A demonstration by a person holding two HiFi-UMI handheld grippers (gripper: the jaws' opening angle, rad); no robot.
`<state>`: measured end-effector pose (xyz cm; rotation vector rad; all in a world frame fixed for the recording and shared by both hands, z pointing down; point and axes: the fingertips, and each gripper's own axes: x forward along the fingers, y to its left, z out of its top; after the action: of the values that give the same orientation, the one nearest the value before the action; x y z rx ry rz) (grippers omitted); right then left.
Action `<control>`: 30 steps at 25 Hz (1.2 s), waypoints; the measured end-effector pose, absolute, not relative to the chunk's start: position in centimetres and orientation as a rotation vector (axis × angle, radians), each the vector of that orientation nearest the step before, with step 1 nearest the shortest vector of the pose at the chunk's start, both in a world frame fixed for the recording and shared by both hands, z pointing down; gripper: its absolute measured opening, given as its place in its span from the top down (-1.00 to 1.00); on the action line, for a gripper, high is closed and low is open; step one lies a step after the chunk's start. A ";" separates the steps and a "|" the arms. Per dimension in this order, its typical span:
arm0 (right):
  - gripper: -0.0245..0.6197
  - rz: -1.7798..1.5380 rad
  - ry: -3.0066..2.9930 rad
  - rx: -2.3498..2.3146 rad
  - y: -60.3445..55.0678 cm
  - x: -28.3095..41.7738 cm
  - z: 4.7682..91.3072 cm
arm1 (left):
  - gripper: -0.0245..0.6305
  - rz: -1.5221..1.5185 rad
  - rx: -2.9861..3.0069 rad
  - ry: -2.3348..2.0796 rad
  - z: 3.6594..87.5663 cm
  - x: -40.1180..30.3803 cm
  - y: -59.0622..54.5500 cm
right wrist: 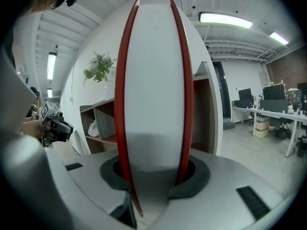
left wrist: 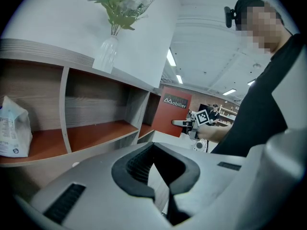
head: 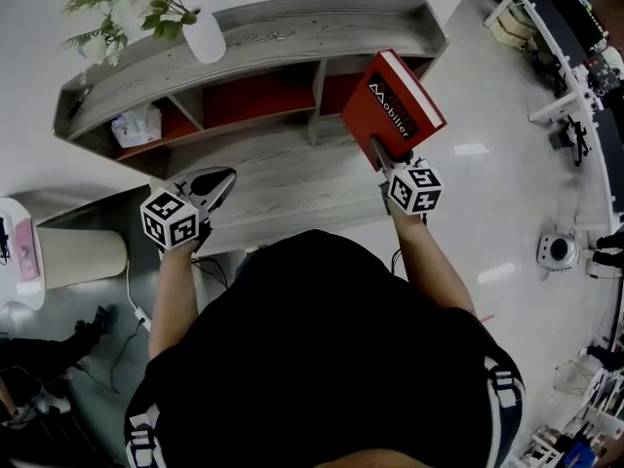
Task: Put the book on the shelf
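**Book (head: 395, 105) in my right gripper (head: 386, 156), short of the shelf (head: 253, 22)**

Nearest: my right jaws clamp the lower end of the red book, one pad on each cover. Its white page edge faces me, and it stands up out of the jaws, leaning toward the shelf. My left gripper (head: 224, 176) has its jaws closed tip to tip with nothing between them. It hangs over the left part of the wooden ledge (head: 283, 188).

Beyond: the book is in the air above the ledge's right end, in front of the right-hand compartment, touching no board that I can see. Its cover with white lettering faces up in the head view.

Farther: three compartments with red floors; the left one holds a white packet (head: 136, 125).

Farthest: a white vase (head: 205, 39) of flowers stands on the shelf top, toward its left.
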<state>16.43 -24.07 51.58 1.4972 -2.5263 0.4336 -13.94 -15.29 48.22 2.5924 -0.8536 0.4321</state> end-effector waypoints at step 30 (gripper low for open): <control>0.41 0.489 -2.405 1.530 -24.9 17.4 56.8 | 0.86 0.460 2.578 -0.812 49.0 -14.7 -16.7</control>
<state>17.37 -24.92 56.76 1.5296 -2.4054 0.4887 -14.67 -16.73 49.05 2.5781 -0.8119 0.4603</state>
